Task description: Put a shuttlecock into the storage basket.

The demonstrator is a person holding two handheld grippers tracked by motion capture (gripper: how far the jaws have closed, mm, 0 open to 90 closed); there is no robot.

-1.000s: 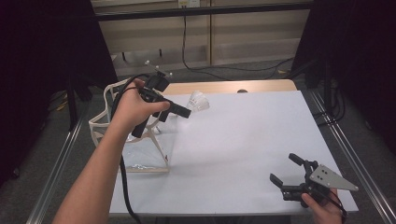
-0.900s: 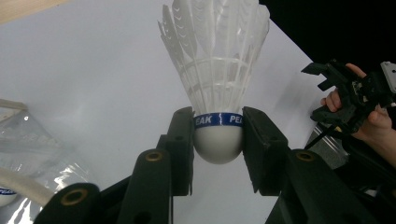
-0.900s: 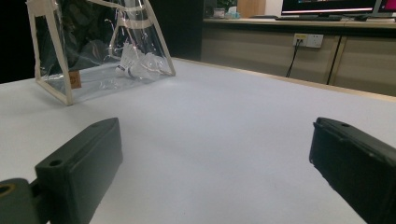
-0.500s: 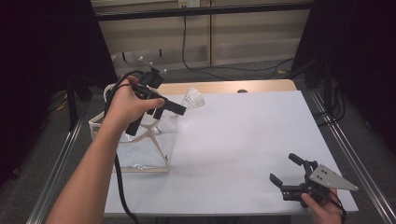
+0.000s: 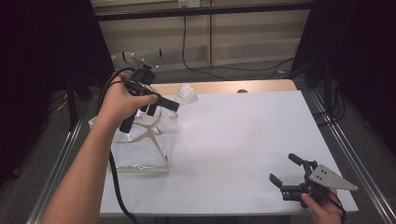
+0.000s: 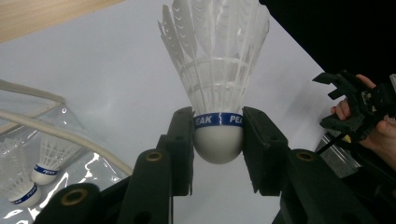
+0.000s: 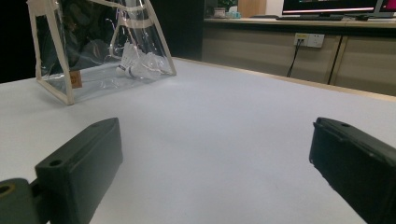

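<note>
Clamping the rounded white cork base of a white feathered shuttlecock (image 6: 218, 93) between its two black pads (image 6: 181, 140), the left gripper (image 5: 161, 103) holds the piece by the blue printed band, feather skirt pointing away from the hand; the grip sits low on the cork, probably so the fragile feathers take no pressure. In the high view this gripper hangs above the near-left part of the table, with the shuttlecock just over the upper edge of a clear plastic tote bag with cream trim and handles (image 5: 140, 149), which stands open-topped on the white table surface (image 5: 243, 140). Inside the bag lie further white shuttlecocks with blue bands (image 6: 39, 172), which suggests the held one is destined to join them, though it remains clear of the opening. The right gripper (image 5: 292, 179) rests low at the table's near-right corner, well apart from the bag, jaws spread wide with nothing between them, seemingly parked while the left does the work. A wooden table edge (image 5: 224, 87) runs along the far side.
</note>
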